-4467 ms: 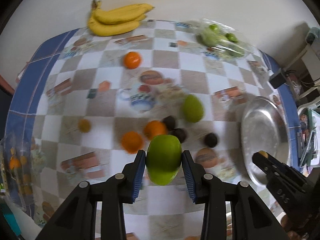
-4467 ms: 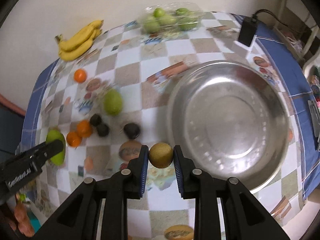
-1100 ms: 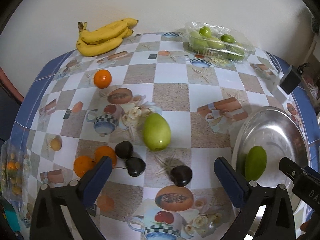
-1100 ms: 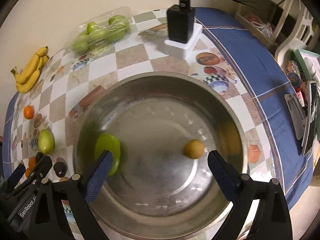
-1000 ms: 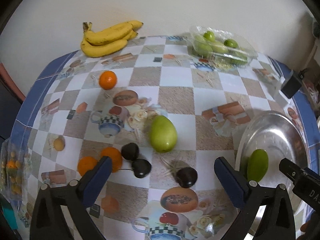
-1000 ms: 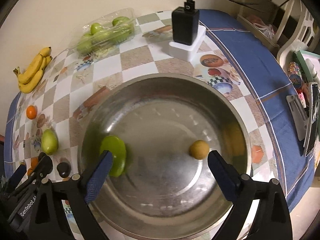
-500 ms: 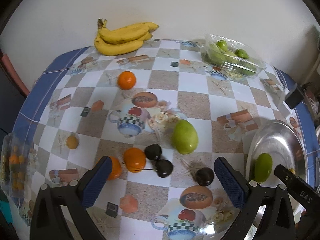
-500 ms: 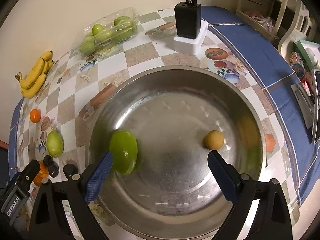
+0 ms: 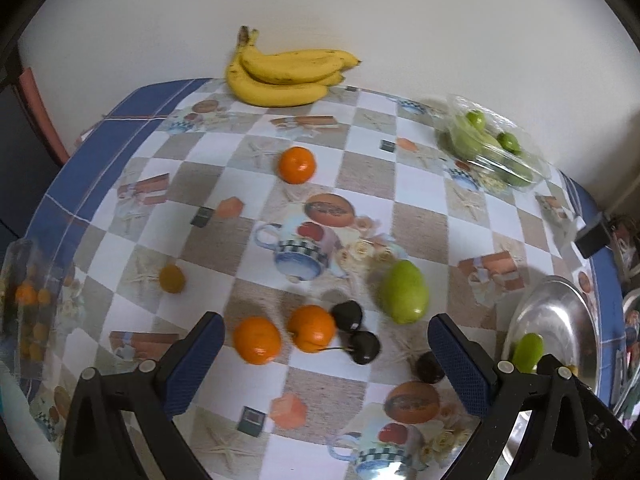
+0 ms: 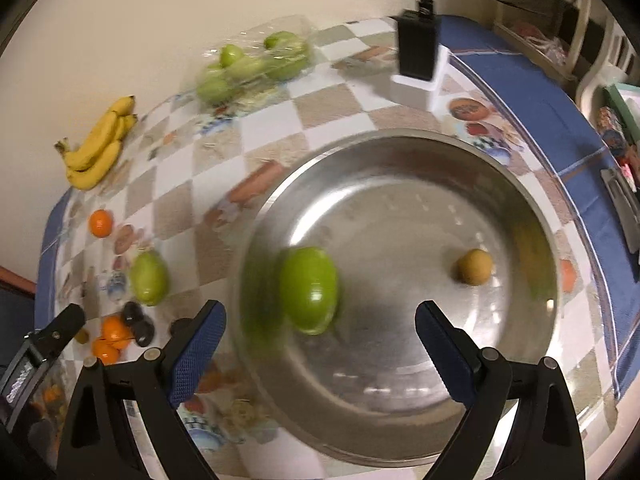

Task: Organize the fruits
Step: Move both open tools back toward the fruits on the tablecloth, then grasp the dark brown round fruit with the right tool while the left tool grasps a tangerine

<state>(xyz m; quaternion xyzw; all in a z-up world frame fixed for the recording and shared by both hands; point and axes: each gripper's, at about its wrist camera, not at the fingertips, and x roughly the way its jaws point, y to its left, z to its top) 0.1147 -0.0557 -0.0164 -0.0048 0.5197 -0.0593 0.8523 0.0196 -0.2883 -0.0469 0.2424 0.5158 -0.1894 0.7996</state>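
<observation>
My left gripper [image 9: 326, 354] is open above two oranges [image 9: 257, 339] [image 9: 311, 328] and several dark plums [image 9: 347, 315] on the checked tablecloth. A green mango [image 9: 404, 297] lies just beyond, a third orange [image 9: 297, 164] farther back, and a small yellow fruit [image 9: 171, 278] at left. My right gripper [image 10: 320, 350] hangs open over the steel bowl [image 10: 400, 152], which holds a green mango [image 10: 308, 289] and a small brown-yellow fruit [image 10: 474, 266]. The bowl [image 9: 560, 312] sits at the right edge of the left wrist view.
Bananas [image 9: 286, 74] lie at the table's far edge by the wall. A clear pack of green fruit [image 9: 490, 146] sits at back right. A black charger on a white block [image 10: 418, 62] stands behind the bowl. A plastic pack of small orange fruit [image 9: 28, 312] is at far left.
The left gripper has swung left, away from the bowl and over the oranges and plums. The right gripper has drawn back slightly. The mango in the bowl has rolled toward the centre.
</observation>
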